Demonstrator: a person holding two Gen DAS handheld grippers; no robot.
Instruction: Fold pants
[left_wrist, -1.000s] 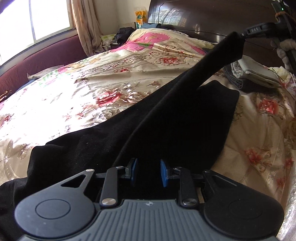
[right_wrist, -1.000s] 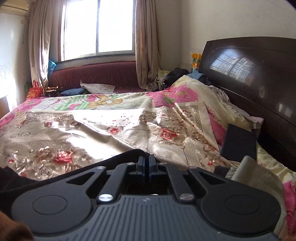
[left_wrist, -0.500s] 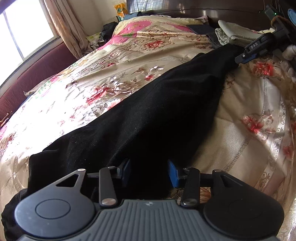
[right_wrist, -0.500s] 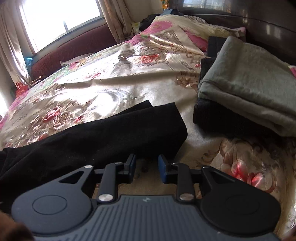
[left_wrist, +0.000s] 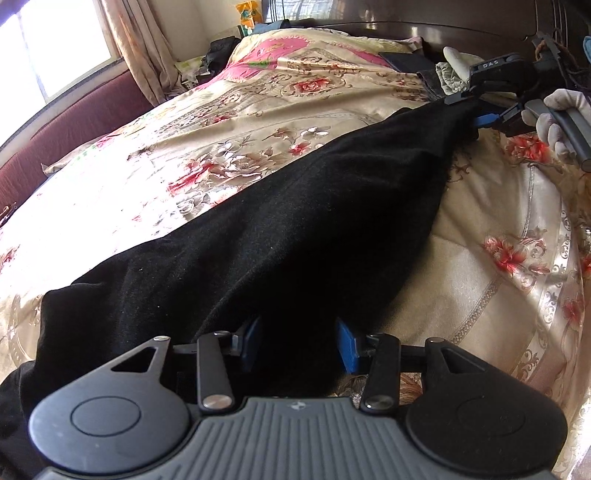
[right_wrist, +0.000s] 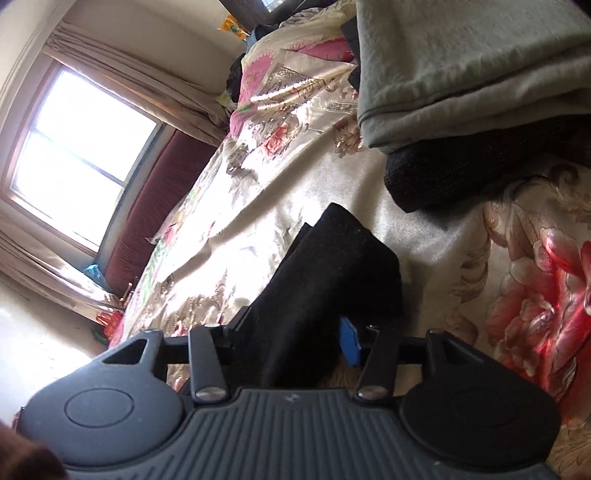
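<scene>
Black pants (left_wrist: 280, 236) lie stretched along the floral bedspread (left_wrist: 236, 125), from my left gripper to the right one. My left gripper (left_wrist: 299, 343) is open, its blue pads wide apart around the near end of the cloth. My right gripper (left_wrist: 476, 110) shows at the far right, at the pants' far end. In the right wrist view, rolled on its side, the right gripper (right_wrist: 295, 339) stands open with the black pant end (right_wrist: 332, 280) lying between its fingers.
A stack of folded clothes, grey (right_wrist: 461, 66) over black (right_wrist: 461, 173), lies just beyond the pant end near the dark headboard (left_wrist: 406, 18). A window and curtains (left_wrist: 136, 48) stand at far left, with a maroon sofa (left_wrist: 81, 122) beside the bed.
The right gripper lowered the lifted pant end onto the bed, opened and rolled sideways. The left gripper's jaws opened wider. The pants went from raised to lying flat.
</scene>
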